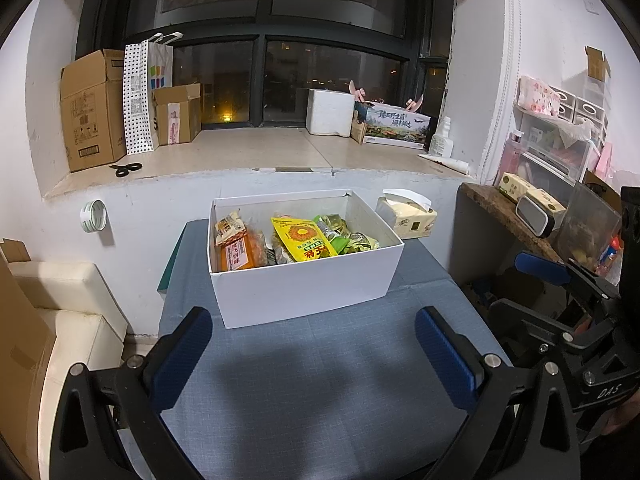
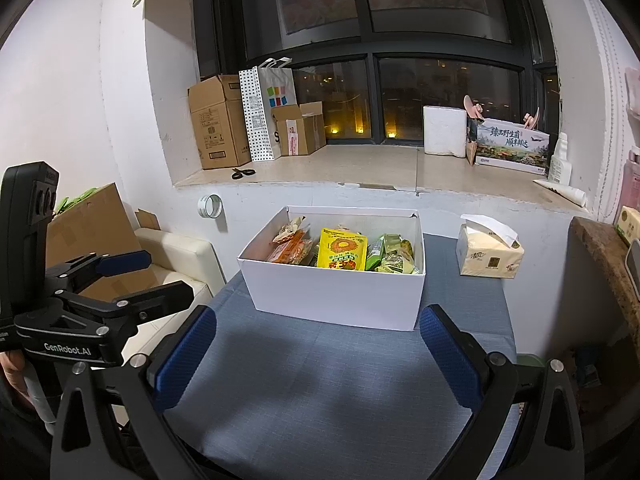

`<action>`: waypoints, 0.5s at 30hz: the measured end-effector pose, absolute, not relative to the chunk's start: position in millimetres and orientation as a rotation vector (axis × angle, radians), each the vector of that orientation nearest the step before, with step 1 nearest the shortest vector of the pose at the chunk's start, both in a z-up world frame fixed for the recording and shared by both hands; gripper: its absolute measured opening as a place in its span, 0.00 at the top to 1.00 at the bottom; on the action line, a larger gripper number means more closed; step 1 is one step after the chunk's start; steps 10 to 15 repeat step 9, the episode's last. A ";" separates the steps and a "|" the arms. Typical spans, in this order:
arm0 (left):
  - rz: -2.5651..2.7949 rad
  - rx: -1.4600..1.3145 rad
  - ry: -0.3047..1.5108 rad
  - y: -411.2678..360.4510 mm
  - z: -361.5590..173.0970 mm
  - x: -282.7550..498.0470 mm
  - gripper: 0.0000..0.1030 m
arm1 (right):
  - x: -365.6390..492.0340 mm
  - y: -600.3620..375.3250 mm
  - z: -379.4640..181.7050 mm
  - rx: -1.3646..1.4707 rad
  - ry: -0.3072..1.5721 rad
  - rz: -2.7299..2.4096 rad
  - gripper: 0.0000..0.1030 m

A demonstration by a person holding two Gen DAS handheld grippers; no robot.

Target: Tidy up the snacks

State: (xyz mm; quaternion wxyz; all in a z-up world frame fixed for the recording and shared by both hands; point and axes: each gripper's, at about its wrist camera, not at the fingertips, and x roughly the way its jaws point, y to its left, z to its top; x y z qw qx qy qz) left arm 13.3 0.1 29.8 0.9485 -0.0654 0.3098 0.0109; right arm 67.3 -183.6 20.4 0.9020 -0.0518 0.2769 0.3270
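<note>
The left gripper (image 1: 314, 356) has its two blue fingers (image 1: 182, 356) spread wide apart, and nothing sits between them. The right gripper (image 2: 316, 354) is spread wide too, and it holds nothing.

A white box (image 1: 308, 288) stands on the blue table (image 1: 320, 392), straight ahead of both pairs of fingers and a little way past their tips. The snacks are inside it. An orange pack (image 1: 236, 254) lies on the left side of the box. A yellow bag with a sunflower (image 1: 302, 238) is in the middle. Some green packs (image 1: 352, 236) lie on the right.

A tissue pack (image 2: 488, 254) sits on the table, past the right finger and beside the box. The bare blue cloth lies between each pair of fingers.
</note>
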 end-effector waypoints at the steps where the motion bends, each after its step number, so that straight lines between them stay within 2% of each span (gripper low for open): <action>1: 0.027 -0.130 0.633 -0.2 29.5 13.1 0.00 | 67.2 -183.5 20.5 -0.108 0.573 0.676 0.00; 15: 0.038 -0.128 0.633 1.2 29.4 12.2 0.00 | 66.6 -183.5 20.7 -0.108 0.573 0.676 0.00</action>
